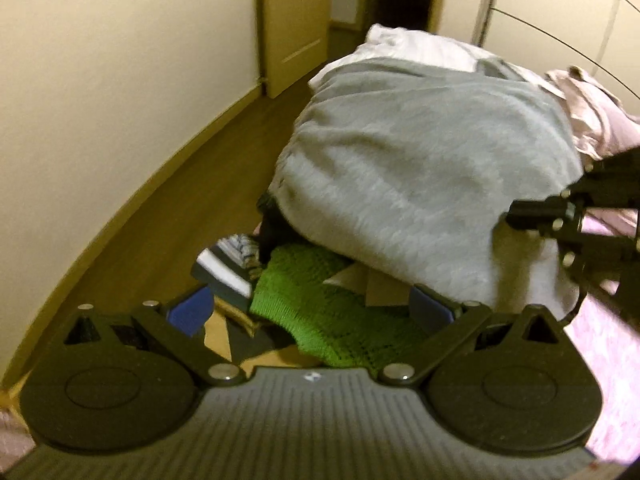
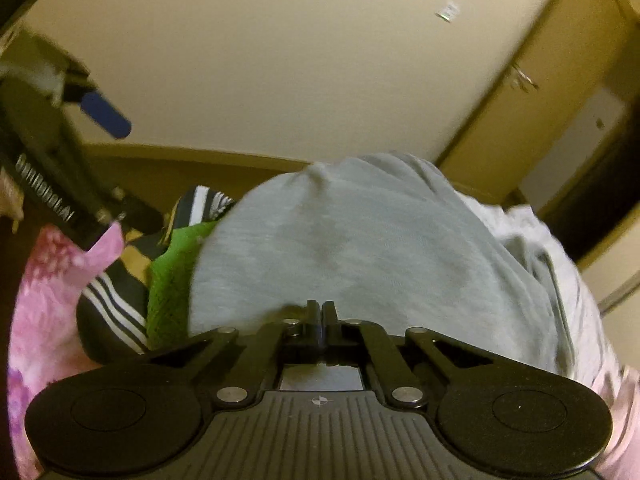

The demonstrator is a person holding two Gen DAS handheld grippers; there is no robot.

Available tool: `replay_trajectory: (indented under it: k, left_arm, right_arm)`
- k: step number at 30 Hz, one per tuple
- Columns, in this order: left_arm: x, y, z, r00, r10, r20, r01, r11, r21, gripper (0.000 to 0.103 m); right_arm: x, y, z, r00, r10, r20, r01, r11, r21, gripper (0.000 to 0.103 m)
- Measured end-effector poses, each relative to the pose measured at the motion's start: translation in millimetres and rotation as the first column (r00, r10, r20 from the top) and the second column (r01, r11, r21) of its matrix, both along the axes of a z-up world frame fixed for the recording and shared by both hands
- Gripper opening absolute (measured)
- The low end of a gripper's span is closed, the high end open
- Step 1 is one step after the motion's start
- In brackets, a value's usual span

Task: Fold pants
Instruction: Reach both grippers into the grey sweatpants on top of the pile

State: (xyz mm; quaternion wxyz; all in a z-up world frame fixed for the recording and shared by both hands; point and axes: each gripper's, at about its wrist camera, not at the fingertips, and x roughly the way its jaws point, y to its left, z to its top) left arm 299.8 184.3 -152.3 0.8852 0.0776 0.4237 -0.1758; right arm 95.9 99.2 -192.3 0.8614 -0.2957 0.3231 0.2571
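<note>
The grey pants (image 1: 420,168) lie in a thick folded heap on the bed, and in the right wrist view the grey pants (image 2: 360,240) fill the middle. My right gripper (image 2: 322,309) is shut on their near edge, fingers pressed together. From the left wrist view the right gripper (image 1: 536,216) reaches in from the right and meets the cloth's right side. My left gripper (image 1: 312,312) stands open just short of the pants' near hem, with blue pads (image 1: 190,314) wide apart and no pants between them. The left gripper's blue pad (image 2: 106,114) shows at upper left.
A green knit garment (image 1: 320,304) and a black garment with white stripes (image 2: 116,312) lie beside and partly under the pants. The pink floral bedspread (image 2: 44,280) covers the bed. A wooden floor (image 1: 168,208), a cream wall and a door (image 1: 296,20) lie to the left.
</note>
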Motion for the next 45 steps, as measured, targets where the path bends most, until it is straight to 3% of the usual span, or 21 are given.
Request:
replay_trajectory:
  k: [2,5,6,7,8,9,11,14,16,18,21,28,34,38,41,44,45]
  left_arm:
    - [0,-5,1,0.998,-0.055,0.030,0.054,0.998,0.022,0.102]
    - [4,-6,-3,0.996,-0.086,0.038,0.084,0.995,0.051,0.102]
    - [5,-5,-5,0.995,-0.089,0.035,0.087,0.995,0.050,0.102]
    - [8,-4,-7,0.995,-0.089,0.032,0.088,0.995,0.051,0.102]
    - [10,-1,-9,0.996,-0.088,0.030,0.086,0.995,0.056,0.102]
    - [12,1,-11,0.996,-0.089,0.027,0.087,0.994,0.060,0.102]
    - [15,7,-15,0.995,-0.091,0.027,0.089,0.994,0.067,0.102]
    - [18,18,-21,0.993,-0.112,0.027,0.110,0.992,0.067,0.102]
    - [20,22,-23,0.990,-0.138,0.035,0.135,0.988,0.081,0.102]
    - [19,24,-24,0.985,-0.165,0.047,0.160,0.982,0.098,0.102]
    - [18,23,-20,0.979,-0.189,0.071,0.183,0.980,0.084,0.102]
    - [9,0,-3,0.959,-0.249,0.133,0.244,0.968,0.056,0.102]
    - [-2,-38,2,0.914,-0.350,0.206,0.336,0.936,0.101,0.102]
    - [-8,-66,-1,0.868,-0.424,0.260,0.395,0.905,0.155,0.099]
    - [-10,-88,-6,0.831,-0.486,0.270,0.446,0.873,0.198,0.087]
    - [-10,-104,-8,0.800,-0.531,0.279,0.475,0.845,0.245,0.065]
    - [-10,-108,-8,0.792,-0.543,0.280,0.479,0.836,0.266,0.051]
  right_arm:
    - [1,-10,12,1.000,-0.020,0.008,0.019,1.000,0.014,0.000]
    - [-5,-13,19,1.000,0.030,-0.001,-0.030,0.999,0.023,0.000]
    - [-8,-9,16,0.998,0.055,0.003,-0.055,0.998,0.008,0.013]
    - [-12,-4,12,0.997,0.073,0.010,-0.073,0.997,-0.011,0.054]
    - [-15,2,6,0.996,0.093,0.010,-0.093,0.995,-0.023,0.074]
    - [-20,9,-1,0.993,0.121,0.017,-0.120,0.992,-0.026,0.087]
    - [-27,24,-16,0.984,0.175,0.023,-0.173,0.982,-0.079,0.087]
    - [-32,47,-46,0.970,0.234,0.066,-0.212,0.947,-0.240,0.082]
    - [-26,52,-55,0.970,0.234,0.064,-0.210,0.940,-0.267,0.059]
    - [-21,48,-42,0.980,0.200,0.014,-0.194,0.964,-0.179,0.037]
    - [-21,35,-19,0.986,0.165,-0.026,-0.167,0.980,-0.109,0.015]
    - [-28,-12,45,1.000,0.010,-0.026,-0.008,0.998,0.063,0.015]
    - [-32,-52,82,0.991,-0.124,-0.046,0.130,0.979,0.160,0.015]
    - [-36,-65,91,0.983,-0.172,-0.056,0.180,0.966,0.184,0.014]
    - [-40,-69,95,0.981,-0.184,-0.064,0.193,0.963,0.186,0.015]
    - [-45,-72,100,0.980,-0.186,-0.065,0.195,0.964,0.179,0.015]
    - [-46,-72,99,0.981,-0.182,-0.064,0.191,0.966,0.173,0.015]
